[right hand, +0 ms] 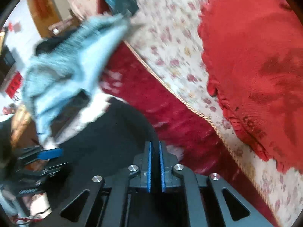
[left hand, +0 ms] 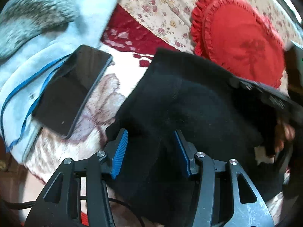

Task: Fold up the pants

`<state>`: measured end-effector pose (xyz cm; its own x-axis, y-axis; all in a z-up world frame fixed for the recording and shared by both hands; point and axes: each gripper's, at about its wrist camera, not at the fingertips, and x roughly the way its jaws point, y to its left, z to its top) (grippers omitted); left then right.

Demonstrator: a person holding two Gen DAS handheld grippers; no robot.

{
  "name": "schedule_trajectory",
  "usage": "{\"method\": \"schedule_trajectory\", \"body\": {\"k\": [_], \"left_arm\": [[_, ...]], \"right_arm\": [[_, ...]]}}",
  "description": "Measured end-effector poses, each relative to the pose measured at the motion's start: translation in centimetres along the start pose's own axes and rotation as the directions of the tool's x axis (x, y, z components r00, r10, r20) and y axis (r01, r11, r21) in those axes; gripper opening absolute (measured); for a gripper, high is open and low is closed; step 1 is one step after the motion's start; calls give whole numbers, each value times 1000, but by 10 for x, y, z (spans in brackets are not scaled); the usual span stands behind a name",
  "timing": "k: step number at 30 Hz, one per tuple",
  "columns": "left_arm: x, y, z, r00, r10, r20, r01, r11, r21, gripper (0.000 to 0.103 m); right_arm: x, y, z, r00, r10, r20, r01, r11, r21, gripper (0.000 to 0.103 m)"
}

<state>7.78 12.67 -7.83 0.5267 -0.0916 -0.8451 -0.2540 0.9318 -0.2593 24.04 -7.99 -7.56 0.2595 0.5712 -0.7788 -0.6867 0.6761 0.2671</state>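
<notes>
The black pants [left hand: 189, 102] lie on a patterned blanket [left hand: 98, 98], bunched and partly lifted. My left gripper [left hand: 151, 151] is open, its blue pads on either side of a fold of the black cloth. My right gripper [right hand: 155, 166] is shut on an edge of the pants [right hand: 106, 136], with thin black cloth pinched between the blue pads. The right gripper also shows in the left wrist view [left hand: 265, 94], at the pants' far right edge. The left gripper shows in the right wrist view [right hand: 49, 154], at the lower left.
A dark phone [left hand: 75, 87] and a blue cable [left hand: 24, 87] rest on a light blue towel [left hand: 56, 28] to the left. A red ruffled cushion [left hand: 238, 36] leans on a floral sofa back [left hand: 161, 5]. The right wrist view is motion-blurred.
</notes>
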Motion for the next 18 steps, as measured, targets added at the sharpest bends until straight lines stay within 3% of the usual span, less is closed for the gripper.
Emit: {"method": "schedule_trajectory", "body": {"k": [5, 9, 12, 15, 16, 18], "left_arm": [[-36, 25, -10, 998, 12, 54, -8, 998, -66, 49], [-73, 50, -21, 993, 28, 119, -13, 992, -124, 49], [-94, 62, -27, 986, 54, 161, -29, 987, -156, 49], [-100, 59, -28, 984, 62, 165, -37, 988, -150, 49], [-99, 55, -28, 986, 52, 159, -29, 989, -144, 49], [-98, 41, -32, 987, 26, 158, -8, 994, -112, 49]], "right_arm": [[-60, 63, -30, 994, 53, 92, -50, 998, -37, 5], [-80, 115, -72, 987, 116, 109, -115, 993, -15, 5], [-70, 144, -104, 979, 187, 85, -190, 981, 33, 5], [-30, 162, -131, 992, 123, -18, -121, 990, 71, 5], [-21, 162, -137, 995, 98, -29, -95, 992, 79, 5], [-21, 154, -143, 992, 126, -2, -124, 980, 153, 7]]}}
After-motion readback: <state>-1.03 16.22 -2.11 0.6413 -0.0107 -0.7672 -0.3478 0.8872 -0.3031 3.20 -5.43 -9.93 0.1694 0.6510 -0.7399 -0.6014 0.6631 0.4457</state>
